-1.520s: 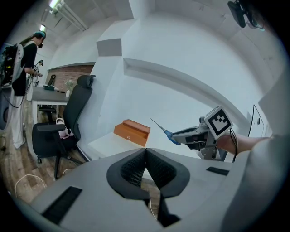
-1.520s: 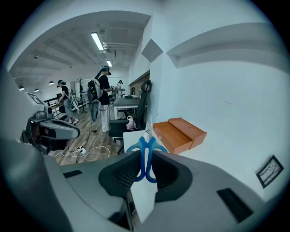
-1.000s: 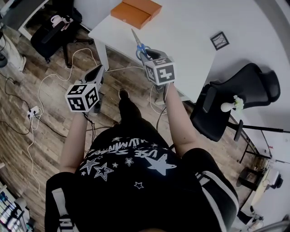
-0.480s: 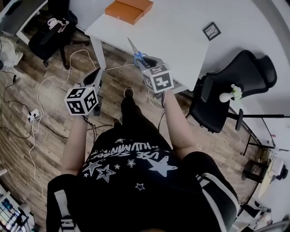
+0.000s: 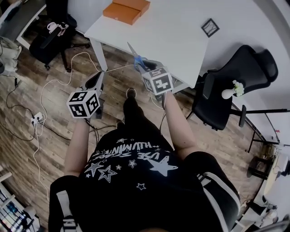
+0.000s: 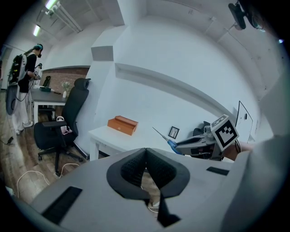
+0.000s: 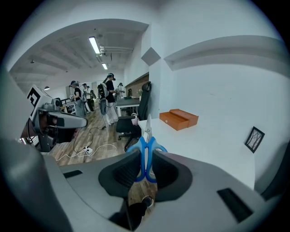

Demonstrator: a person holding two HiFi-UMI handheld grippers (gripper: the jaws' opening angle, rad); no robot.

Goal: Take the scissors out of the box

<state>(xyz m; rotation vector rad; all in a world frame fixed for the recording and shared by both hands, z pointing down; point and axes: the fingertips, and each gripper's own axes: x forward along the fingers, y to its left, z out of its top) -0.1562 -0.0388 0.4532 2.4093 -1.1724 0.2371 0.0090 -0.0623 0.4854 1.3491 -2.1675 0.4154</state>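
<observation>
My right gripper (image 7: 145,170) is shut on the blue handles of the scissors (image 7: 146,149), whose closed blades point up and away. From the head camera the scissors (image 5: 136,56) stick out ahead of the right gripper (image 5: 147,68) over the near edge of the white table (image 5: 181,31). The orange box (image 5: 126,10) lies closed at the table's far left corner, well apart from both grippers. My left gripper (image 5: 94,84) hangs over the wooden floor left of the table, its jaws shut with nothing between them (image 6: 146,170).
Black office chairs stand right of the table (image 5: 226,97) and at the far left (image 5: 50,38). White cables (image 5: 54,86) and a power strip (image 5: 35,118) lie on the floor. A small framed picture (image 5: 210,27) rests on the table. Several people stand far off (image 7: 106,97).
Both grippers have drifted slightly toward me and away from the table, the right one still carrying the scissors. The box now sits farther up the head view.
</observation>
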